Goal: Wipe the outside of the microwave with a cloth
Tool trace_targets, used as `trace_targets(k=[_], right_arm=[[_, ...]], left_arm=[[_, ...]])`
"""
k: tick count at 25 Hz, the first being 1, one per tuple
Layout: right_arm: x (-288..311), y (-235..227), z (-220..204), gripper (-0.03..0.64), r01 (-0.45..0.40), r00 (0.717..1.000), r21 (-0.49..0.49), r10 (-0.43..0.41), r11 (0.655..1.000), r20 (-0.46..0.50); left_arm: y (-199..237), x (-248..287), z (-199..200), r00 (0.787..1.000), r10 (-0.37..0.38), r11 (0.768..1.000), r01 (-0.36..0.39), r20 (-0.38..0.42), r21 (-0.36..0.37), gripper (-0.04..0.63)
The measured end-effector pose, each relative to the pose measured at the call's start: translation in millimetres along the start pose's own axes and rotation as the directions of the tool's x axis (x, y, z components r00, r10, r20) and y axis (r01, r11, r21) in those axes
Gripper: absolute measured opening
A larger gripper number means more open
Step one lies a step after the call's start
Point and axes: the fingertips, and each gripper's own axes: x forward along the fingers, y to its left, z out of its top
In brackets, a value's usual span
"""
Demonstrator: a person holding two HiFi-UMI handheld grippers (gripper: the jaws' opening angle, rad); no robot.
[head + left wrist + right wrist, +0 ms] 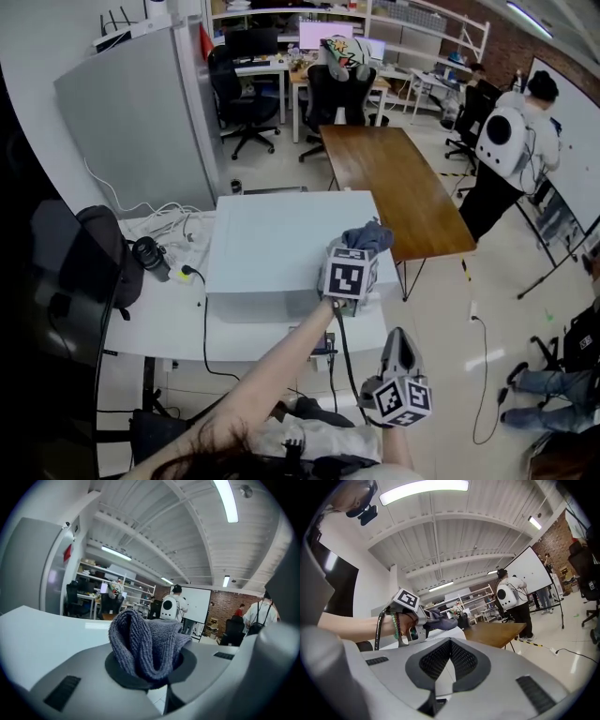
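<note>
Two tongs, only one of them working. My left tongs (357, 251) are clamped on a bunched grey cloth (371, 234), which sits over the right edge of the microwave's (272, 248) top. I cannot tell whether the cloth is pressing on the panel or just above it. My right tongs (397, 337) hang below the microwave's front right corner, clear of it, with the jaws pressed together and nothing between them.

I judge the step in hand to be wiping the top panel. To do it well, I would tip the left tongs down so the loose fold of cloth, not the jaw tips, meets the white surface. Then I would drag in straight, overlapping passes from the right edge toward the left, with even pressure. The cloth bulges out ahead of the jaws from a small pinch, so pushing hard could tug it free. The microwave's sides and door front would come after the top.
</note>
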Motion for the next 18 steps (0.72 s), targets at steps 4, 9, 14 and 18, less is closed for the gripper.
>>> trace_targets(k=[4, 9, 14, 18], right_arm=[[6, 6, -3, 0.023, -0.027, 1.0, 0.005, 0.027, 1.0, -0.01], [19, 38, -18, 0.023, -0.125, 0.99, 0.0, 0.125, 0.992, -0.059], [27, 80, -32, 0.023, -0.235, 0.966, -0.004, 0.233, 0.972, -0.11], [31, 94, -43, 0.023, -0.281, 0.95, -0.003, 0.278, 0.96, -0.141]], left_arm=[[33, -29, 5, 0.997, 0.066, 0.996, -0.068, 0.029, 0.052, 0.052], [106, -91, 0, 0.97, 0.234, 0.972, -0.233, 0.066, -0.022, 0.052], [190, -166, -9, 0.895, 0.436, 0.899, -0.429, 0.097, -0.085, 0.052], [237, -213, -12, 0.832, 0.543, 0.837, -0.527, 0.115, -0.145, 0.052]])
